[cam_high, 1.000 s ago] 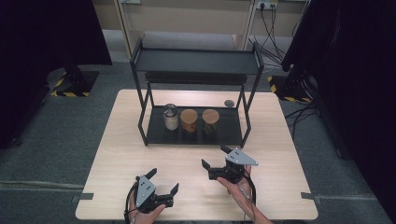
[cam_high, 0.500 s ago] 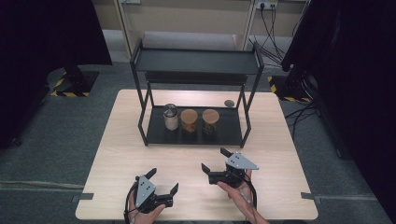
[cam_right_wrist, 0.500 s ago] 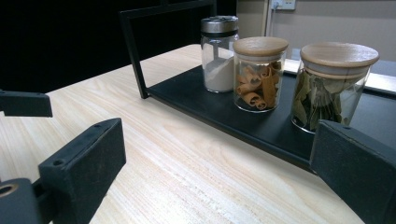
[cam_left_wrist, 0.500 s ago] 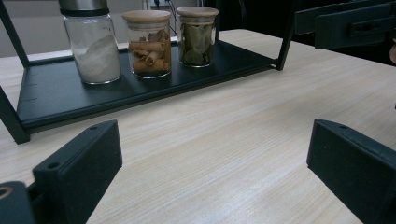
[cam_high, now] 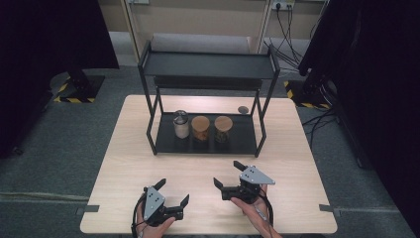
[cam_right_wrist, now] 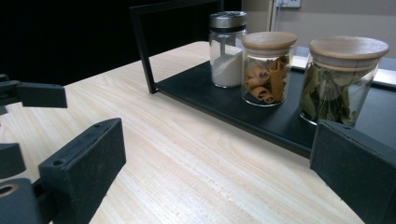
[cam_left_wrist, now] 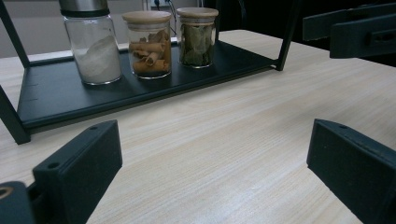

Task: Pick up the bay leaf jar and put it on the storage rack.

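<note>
Ahead of the right gripper (cam_high: 227, 174), jaws wide and empty like the left gripper (cam_high: 173, 192), stands the leaf jar (cam_right_wrist: 343, 79); approach looks barely begun, calling for a forward reach.

Each hand carries a black two-jaw gripper, the left gripper (cam_high: 173, 193) and right gripper (cam_high: 229, 174) alike: blocky matte jaws faced with rough dark pads, a small round hole near each jaw's base, a grey three-cornered plate with screws on top, and a black cable trailing behind.
</note>
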`<state>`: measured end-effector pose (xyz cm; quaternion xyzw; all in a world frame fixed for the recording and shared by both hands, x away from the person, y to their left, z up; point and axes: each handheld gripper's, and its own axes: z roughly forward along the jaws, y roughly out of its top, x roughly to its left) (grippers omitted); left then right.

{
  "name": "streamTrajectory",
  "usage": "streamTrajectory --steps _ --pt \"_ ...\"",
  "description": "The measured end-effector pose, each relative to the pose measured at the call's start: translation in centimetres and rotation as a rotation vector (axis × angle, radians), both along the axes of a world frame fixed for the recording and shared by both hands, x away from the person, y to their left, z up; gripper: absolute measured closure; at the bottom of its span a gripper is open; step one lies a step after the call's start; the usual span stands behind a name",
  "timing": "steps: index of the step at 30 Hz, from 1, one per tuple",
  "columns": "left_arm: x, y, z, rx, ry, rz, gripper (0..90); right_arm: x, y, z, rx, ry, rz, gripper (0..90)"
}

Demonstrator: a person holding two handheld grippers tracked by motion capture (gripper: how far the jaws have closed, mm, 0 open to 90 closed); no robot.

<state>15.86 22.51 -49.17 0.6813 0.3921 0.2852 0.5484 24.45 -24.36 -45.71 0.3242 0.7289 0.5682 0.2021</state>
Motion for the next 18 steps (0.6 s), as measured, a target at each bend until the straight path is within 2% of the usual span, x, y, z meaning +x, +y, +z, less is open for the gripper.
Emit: streamTrajectory --steps 18 --pt "-0.01 0.04 0.01 -0.002 0.0 0.0 2.9 -0.94 -0.3 -0.48 -0.003 0.02 0.019 3.9"
